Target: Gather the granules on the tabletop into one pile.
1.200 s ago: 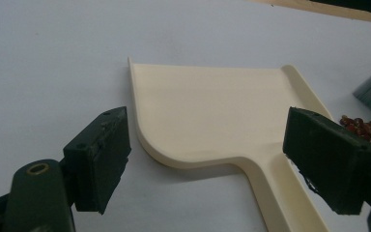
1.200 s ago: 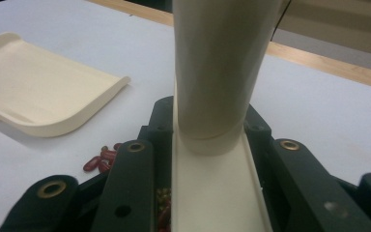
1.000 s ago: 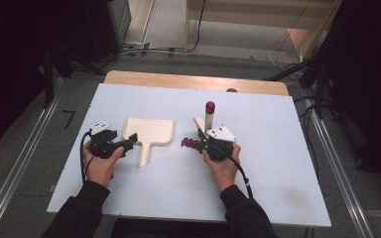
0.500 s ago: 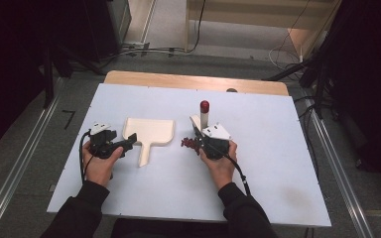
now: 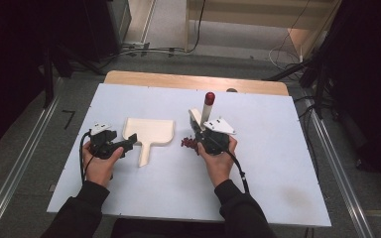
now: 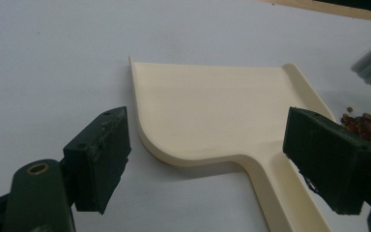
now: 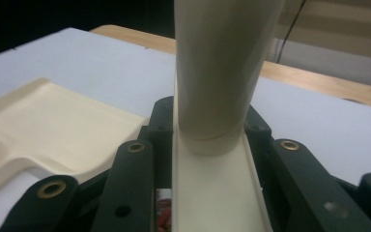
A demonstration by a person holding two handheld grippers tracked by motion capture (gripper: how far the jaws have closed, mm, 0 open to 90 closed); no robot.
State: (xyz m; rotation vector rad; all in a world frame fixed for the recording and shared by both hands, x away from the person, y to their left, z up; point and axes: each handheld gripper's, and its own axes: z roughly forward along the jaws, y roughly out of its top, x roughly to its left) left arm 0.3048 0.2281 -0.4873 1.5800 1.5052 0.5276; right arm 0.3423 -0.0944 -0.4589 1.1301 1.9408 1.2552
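You are sitting at the near edge of the white table, a gripper in each hand, and the cream dustpan lying flat on it makes the handiest landmark. Its wide open mouth is pointing away from you and its handle is running back toward your side.

Your left gripper is sitting just left of that handle, its tips reaching in beside the pan's near corner. In the left gripper view its jaws are standing wide apart with nothing between them: one black pad is hovering over bare table left of the pan's rounded corner, the other pad is hanging just over the handle's right side. Whether either pad is touching the pan, you cannot tell from these pictures.

Your right gripper is working to the right of the dustpan, well clear of its side wall. It is closed tight on a cream hand brush; in the right gripper view the jaws are pressing both sides of the brush's flat back, with its round handle rising straight up in front of the camera. From the high view that handle is ending in a dark red tip, tilting away from you.

A small heap of dark reddish crumbs is lying between the dustpan's right edge and your right gripper, just beside the gripper's near left side. The left gripper view is catching the same crumbs past the pan's right wall.
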